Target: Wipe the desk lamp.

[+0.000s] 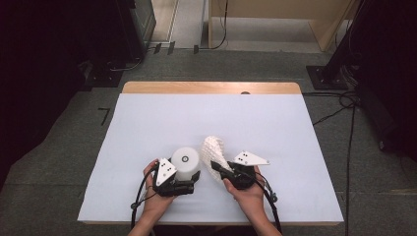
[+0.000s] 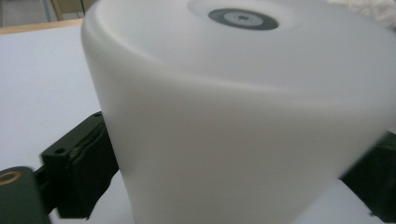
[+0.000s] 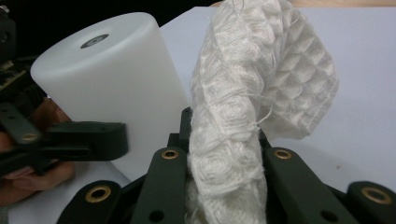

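A white, smooth cylinder [image 1: 185, 160] with a dark ring on its top stands on the white table cover [image 1: 162, 118], near the front. My left gripper [image 1: 188, 178] is shut on it, one black jaw on each side of its wall [image 2: 233, 116]. Just to its right hangs a white waffle-weave cloth [image 1: 215, 150], bunched and draped upward. My right gripper [image 1: 220, 169] is shut on the cloth's lower part. In the right gripper view the cloth [image 3: 261, 70] rises from between the jaws of that gripper [image 3: 224, 140], beside the cylinder [image 3: 116, 84].
A strip of bare wooden tabletop [image 1: 211, 87] shows along the far edge. Grey floor surrounds the table, with cables [image 1: 350, 123] and a black stand base [image 1: 327, 76] at the right. Dark equipment stands at the far left.
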Demonstrator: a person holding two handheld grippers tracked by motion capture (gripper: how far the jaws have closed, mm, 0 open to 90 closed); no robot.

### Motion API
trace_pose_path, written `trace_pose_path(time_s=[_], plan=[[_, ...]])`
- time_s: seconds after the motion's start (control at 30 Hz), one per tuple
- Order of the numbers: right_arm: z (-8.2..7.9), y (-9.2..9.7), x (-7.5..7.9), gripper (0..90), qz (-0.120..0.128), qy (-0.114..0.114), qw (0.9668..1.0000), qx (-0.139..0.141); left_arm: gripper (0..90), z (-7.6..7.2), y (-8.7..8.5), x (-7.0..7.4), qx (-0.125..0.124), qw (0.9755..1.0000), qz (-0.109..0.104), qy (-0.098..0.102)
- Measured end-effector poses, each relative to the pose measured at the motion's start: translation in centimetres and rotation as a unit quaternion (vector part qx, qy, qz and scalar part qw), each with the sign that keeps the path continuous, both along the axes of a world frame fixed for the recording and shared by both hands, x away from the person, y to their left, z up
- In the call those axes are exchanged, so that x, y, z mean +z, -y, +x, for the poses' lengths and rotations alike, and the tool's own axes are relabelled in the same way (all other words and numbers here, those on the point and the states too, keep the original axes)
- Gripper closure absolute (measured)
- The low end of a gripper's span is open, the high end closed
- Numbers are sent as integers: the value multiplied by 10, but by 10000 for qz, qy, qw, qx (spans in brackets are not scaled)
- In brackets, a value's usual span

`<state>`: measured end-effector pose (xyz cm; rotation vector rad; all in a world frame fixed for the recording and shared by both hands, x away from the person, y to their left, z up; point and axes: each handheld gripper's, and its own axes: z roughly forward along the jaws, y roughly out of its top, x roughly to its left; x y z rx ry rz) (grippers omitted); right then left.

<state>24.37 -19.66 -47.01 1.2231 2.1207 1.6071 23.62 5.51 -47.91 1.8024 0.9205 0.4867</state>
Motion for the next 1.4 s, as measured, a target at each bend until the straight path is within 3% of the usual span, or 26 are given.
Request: trace_pose_path(time_s=[0.17, 0.3, 0.47, 0.57, 0.73, 0.87, 1.13, 1.4], plan=[[3, 4, -6, 773, 0, -128, 9999, -105, 14, -4, 6, 4, 300, 9994, 121, 76], [3, 3, -6, 756, -8, -98, 9998, -149, 1, -6, 14, 1, 727, 9969, 295, -62], [3, 4, -7, 756, -36, -125, 9997, -215, 30, -8, 19, -2, 907, 9948, 461, -102], [4, 5, -10, 757, -62, -189, 9995, -251, 79, -9, 19, -2, 855, 9953, 463, -43], [2, 3, -6, 751, -77, -51, 9997, -232, 82, -5, 12, 1, 839, 9961, 242, -132], [2, 4, -4, 755, -28, -67, 9997, -238, 83, -1, 3, 6, 819, 9964, 183, -147], [1, -5, -8, 758, -120, -159, 9998, -37, 84, -1, -12, 25, 474, 9987, -143, 154], [-4, -13, -3, 771, -31, -84, 9998, 179, 84, -4, -4, 22, 160, 9997, -46, 196]])
